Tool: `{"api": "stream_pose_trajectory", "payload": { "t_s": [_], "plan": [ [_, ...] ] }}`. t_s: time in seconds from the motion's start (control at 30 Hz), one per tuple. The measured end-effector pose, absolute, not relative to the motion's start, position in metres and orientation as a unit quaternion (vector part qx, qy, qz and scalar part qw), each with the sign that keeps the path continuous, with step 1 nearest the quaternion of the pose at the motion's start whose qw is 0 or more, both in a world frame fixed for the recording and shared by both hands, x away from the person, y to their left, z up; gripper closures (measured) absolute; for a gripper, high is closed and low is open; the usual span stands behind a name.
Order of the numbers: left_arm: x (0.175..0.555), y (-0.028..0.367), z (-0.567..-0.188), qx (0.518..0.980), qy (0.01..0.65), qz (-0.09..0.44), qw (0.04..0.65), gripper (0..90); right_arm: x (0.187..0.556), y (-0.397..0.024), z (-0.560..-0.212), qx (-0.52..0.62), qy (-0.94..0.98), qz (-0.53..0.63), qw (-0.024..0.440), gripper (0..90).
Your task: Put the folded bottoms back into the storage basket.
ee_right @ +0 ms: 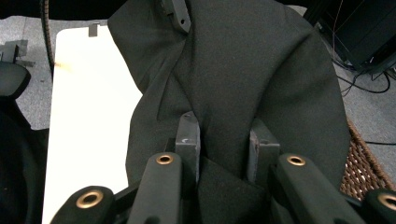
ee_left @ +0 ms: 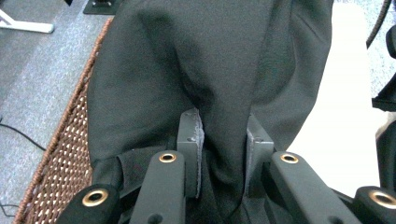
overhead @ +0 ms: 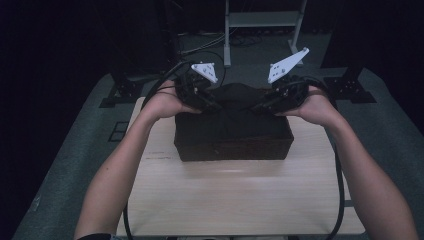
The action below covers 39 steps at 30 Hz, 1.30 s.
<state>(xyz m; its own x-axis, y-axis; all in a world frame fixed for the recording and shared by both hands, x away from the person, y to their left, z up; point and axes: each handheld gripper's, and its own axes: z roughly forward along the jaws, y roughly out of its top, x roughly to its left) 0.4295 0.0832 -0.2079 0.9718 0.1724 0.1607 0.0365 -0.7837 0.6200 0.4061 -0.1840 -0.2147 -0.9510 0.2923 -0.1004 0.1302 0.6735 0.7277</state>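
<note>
Pale wood covers the desk [overhead: 235,200], which stands on grey carpet [overhead: 65,165] in a dim room with black surroundings. Nearest the camera in the high view, the person's two bare forearms reach forward from the bottom edge, one along each side of the desk, with a black cable trailing beside each.

Further on, a dark woven basket [overhead: 233,140] sits on the desk's far half. Its brown wicker wall also shows at the edge of each gripper view.

Over the basket, the left gripper [overhead: 212,104] and the right gripper [overhead: 260,106] face each other from either side, each with a white three-cornered plate on top. Between them hangs a bunched black cloth [overhead: 235,95], raised over the basket's opening; whether its lower part rests in the basket cannot be told from the dark high view.

The left gripper view shows the fingers [ee_left: 191,140] pinched on a fold of the cloth, which spreads away above them. The right gripper view shows the same: its fingers [ee_right: 188,135] clamp a fold of the cloth.

Beyond the desk, a light metal frame [overhead: 260,20] and cables lie on the floor.
</note>
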Motion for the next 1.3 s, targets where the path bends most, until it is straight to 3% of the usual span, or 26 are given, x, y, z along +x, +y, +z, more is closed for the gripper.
{"api": "stream_pose_trajectory", "payload": {
  "t_s": [1.3],
  "plan": [
    [0.48,0.086,-0.197,0.934,0.079,0.109,0.33,73.4,0.461,-0.183,-0.2,0.12,0.906,0.391,0.111,70.4]
  ]
}}
